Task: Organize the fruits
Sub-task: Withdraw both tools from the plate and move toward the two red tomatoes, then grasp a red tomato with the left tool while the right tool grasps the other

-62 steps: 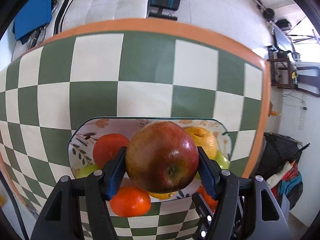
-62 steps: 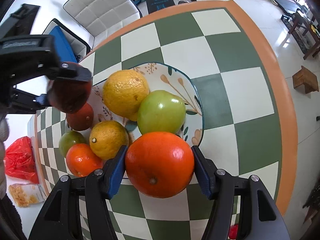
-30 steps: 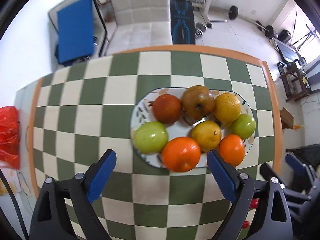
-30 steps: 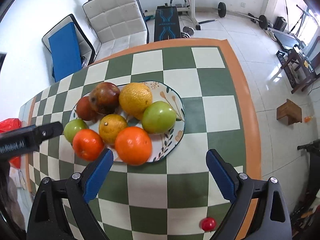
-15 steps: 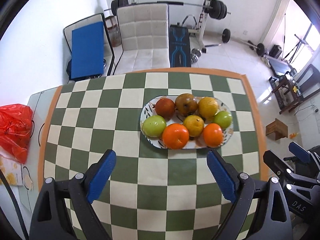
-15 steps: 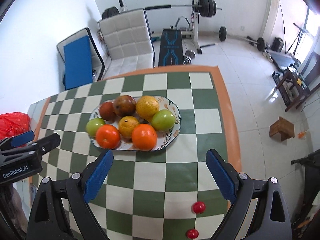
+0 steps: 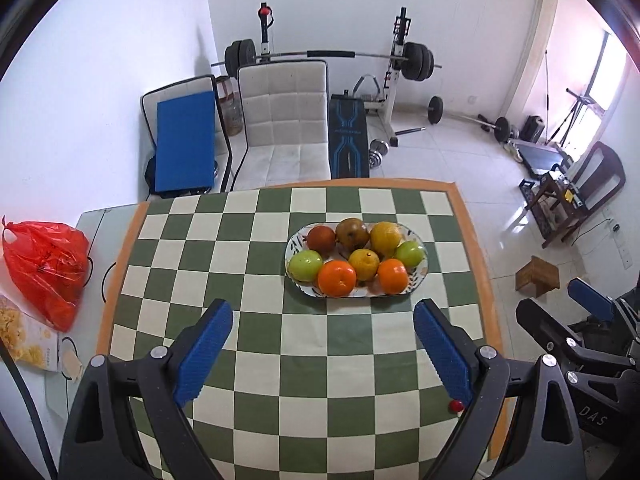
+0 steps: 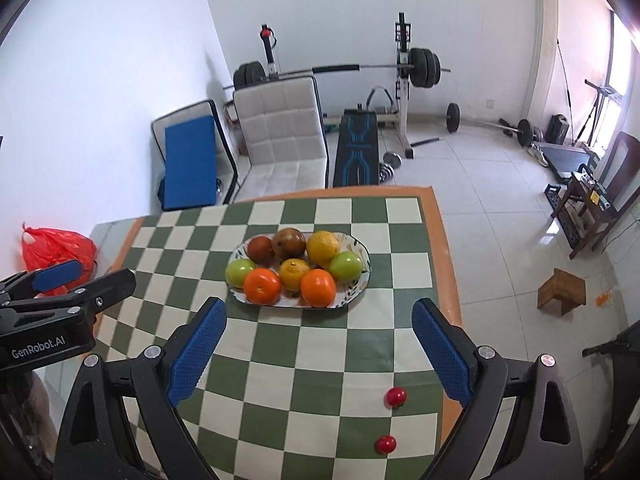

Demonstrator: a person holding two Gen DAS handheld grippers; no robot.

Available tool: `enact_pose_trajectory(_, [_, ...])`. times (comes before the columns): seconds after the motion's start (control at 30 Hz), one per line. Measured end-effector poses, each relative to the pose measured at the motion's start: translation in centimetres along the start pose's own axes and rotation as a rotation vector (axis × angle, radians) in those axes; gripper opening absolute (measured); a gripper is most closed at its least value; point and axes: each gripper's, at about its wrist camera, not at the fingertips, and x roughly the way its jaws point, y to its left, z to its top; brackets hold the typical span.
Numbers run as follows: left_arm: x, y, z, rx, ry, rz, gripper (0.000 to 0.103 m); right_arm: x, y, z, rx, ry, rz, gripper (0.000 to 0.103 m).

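So the oval floral plate point(image 8: 362, 276) is sat toward the far right part of the checkered tabletop point(image 8: 280, 360), closer to the far edge than the near one, and eight fruits are piled on it: a dark red apple point(image 8: 289, 243), a reddish-brown fruit point(image 8: 260, 249), a yellow citrus point(image 8: 322, 247), a smaller yellow one point(image 8: 294, 273), two green apples point(image 8: 239, 272) and two oranges point(image 8: 262, 286), all touching or nearly so. Both tools are held well above and back from the plate. The left gripper point(image 7: 322, 344) is spread wide with nothing between its blue pads, and the same goes for the right gripper point(image 8: 318, 342), jaws apart and empty. Looks like the big-fruit loading step is basically done, and what's left are two small red fruits point(image 8: 396, 396), cherries or cherry tomatoes, hard to tell, left loose near the near right corner of the tabletop, well apart from the plate. If those count, the next move would call for the right gripper to be lowered over one and closed gently, since something that small and round could easily be rolled off the edge or squashed. A free spot on the plate would need to be picked too, probably the near right rim.
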Motion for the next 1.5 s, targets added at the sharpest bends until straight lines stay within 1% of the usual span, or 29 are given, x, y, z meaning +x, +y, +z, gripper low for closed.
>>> enact_pose_trajectory(0.17, [-2.3,-0.4,-0.7,0.004,-0.026,-0.007,0.093,-3.6,0.3,-0.4,0.014,-0.037,0.019,0.096])
enact_pose_trajectory(0.37, [-3.9,-0.9,-1.5,0.007,-0.046,-0.012,0.093,-6.3,0.4,-0.6,0.021,-0.068,0.036,0.096])
enact_pose_trajectory(0.47, [-4.0,-0.9,-1.6,0.008,-0.043,-0.012,0.093,-6.8,0.6,-0.6,0.026,-0.073,0.051,0.096])
enact_pose_trajectory(0.6, [-2.9,-0.9,-2.1,0.000,-0.012,-0.003,0.093,-6.2,0.1,-0.6,0.050,-0.063,0.067,0.096])
enact_pose_trajectory(0.63, [-2.2,-1.0,-2.2,0.003,0.009,0.004,0.097,-5.6,-0.3,-0.6,0.069,-0.047,0.076,0.096])
enact_pose_trajectory(0.7, [-0.5,-1.2,-2.5,0.012,0.052,0.017,0.103,-4.3,-1.3,-1.0,0.096,-0.006,0.073,0.096])
enact_pose_trajectory(0.8, [2.8,-2.1,-3.3,0.046,0.121,0.052,0.103,-1.0,-3.8,-2.5,0.153,0.083,0.038,0.096])
enact_pose_trajectory(0.9, [6.8,-3.9,-4.3,0.103,0.214,0.066,0.103,3.5,-6.6,-5.6,0.216,0.207,-0.004,0.096])
enact_pose_trajectory(0.97, [9.6,-5.5,-5.1,0.151,0.278,0.071,0.103,6.4,-8.5,-8.4,0.265,0.291,-0.032,0.096])
enact_pose_trajectory(1.0, [10.8,-6.3,-5.5,0.173,0.309,0.065,0.103,8.1,-9.7,-10.2,0.302,0.342,-0.040,0.093])
enact_pose_trajectory(1.03, [12.1,-7.1,-5.9,0.199,0.341,0.062,0.103,9.2,-10.4,-11.4,0.325,0.372,-0.046,0.087])
enact_pose_trajectory(1.1, [14.8,-8.9,-7.0,0.256,0.401,0.063,0.103,11.5,-11.8,-13.9,0.363,0.435,-0.059,0.079])
enact_pose_trajectory(1.17, [16.7,-10.2,-7.9,0.294,0.449,0.058,0.103,13.8,-13.0,-16.3,0.404,0.495,-0.065,0.075])
enact_pose_trajectory(1.27, [19.4,-12.1,-9.1,0.345,0.515,0.049,0.103,16.1,-13.9,-19.0,0.439,0.549,-0.074,0.066])
enact_pose_trajectory(1.3, [20.3,-12.8,-9.5,0.364,0.536,0.050,0.103,16.6,-13.9,-19.5,0.446,0.561,-0.075,0.063])
enact_pose_trajectory(1.37, [21.5,-13.8,-10.0,0.391,0.561,0.046,0.103,17.7,-14.2,-20.8,0.472,0.592,-0.062,0.057])
enact_pose_trajectory(1.4, [22.0,-14.4,-10.2,0.406,0.572,0.046,0.103,18.3,-14.3,-21.4,0.482,0.608,-0.054,0.052])
enact_pose_trajectory(1.47, [22.7,-15.3,-10.3,0.428,0.585,0.044,0.102,18.9,-14.3,-22.1,0.486,0.622,-0.044,0.047])
enact_pose_trajectory(1.5, [23.0,-15.8,-10.4,0.437,0.587,0.044,0.103,19.1,-14.3,-22.4,0.483,0.627,-0.039,0.043])
